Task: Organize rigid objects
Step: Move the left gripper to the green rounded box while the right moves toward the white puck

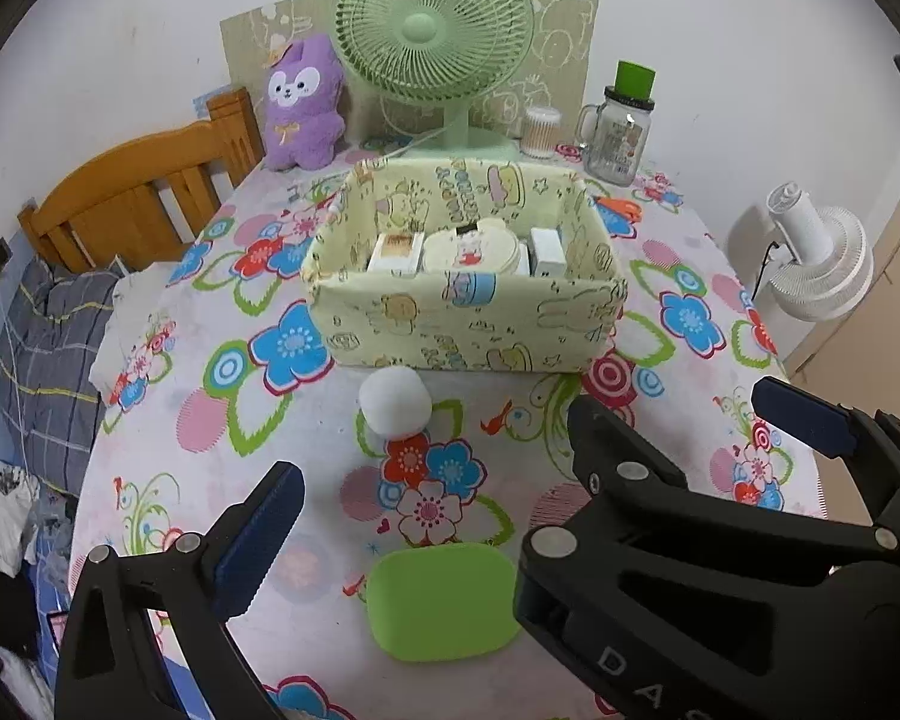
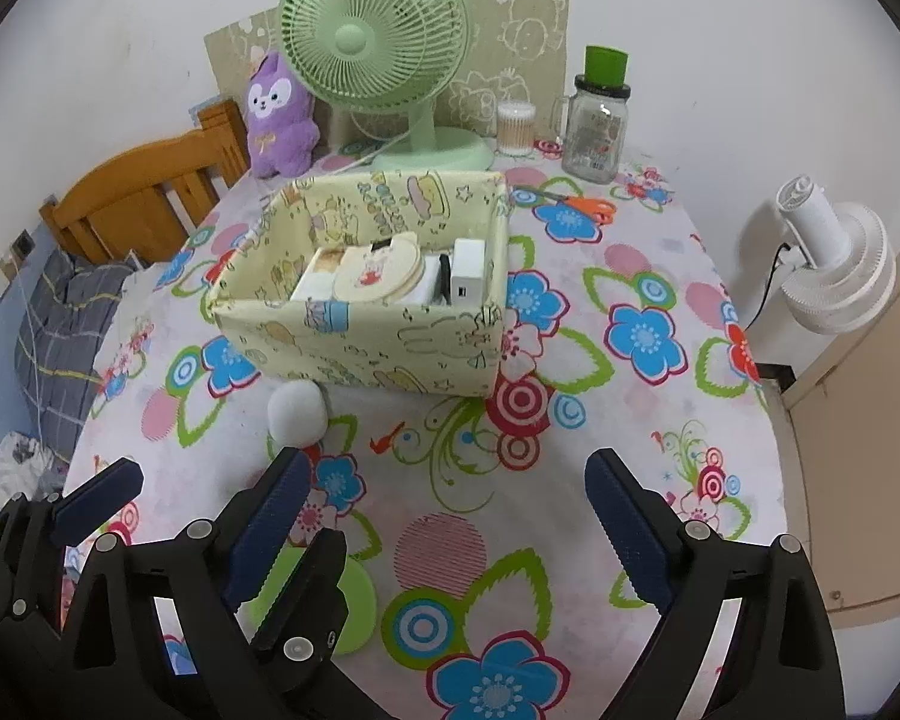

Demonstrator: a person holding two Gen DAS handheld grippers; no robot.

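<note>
A lime-green rounded case (image 1: 444,600) lies flat on the flowered tablecloth, close under my left gripper (image 1: 450,480). That gripper is open and the case sits between its fingers, untouched. In the right wrist view the case (image 2: 357,600) is half hidden behind the left gripper (image 2: 228,504). My right gripper (image 2: 450,468) stands open over bare cloth with nothing in it, and it crowds the left one from the right (image 1: 684,420). A white ball (image 1: 395,402) (image 2: 297,411) rests against the front of a yellow fabric box (image 1: 468,330) (image 2: 360,348), which holds white boxes and a round tin.
Along the back stand a green fan (image 1: 435,30), a purple plush (image 1: 303,108), a swab pot (image 1: 540,132) and a glass jar (image 1: 621,132). Orange scissors (image 2: 594,207) lie right of the box. A wooden frame (image 1: 132,198) is left, a white fan (image 2: 834,276) beyond the right edge.
</note>
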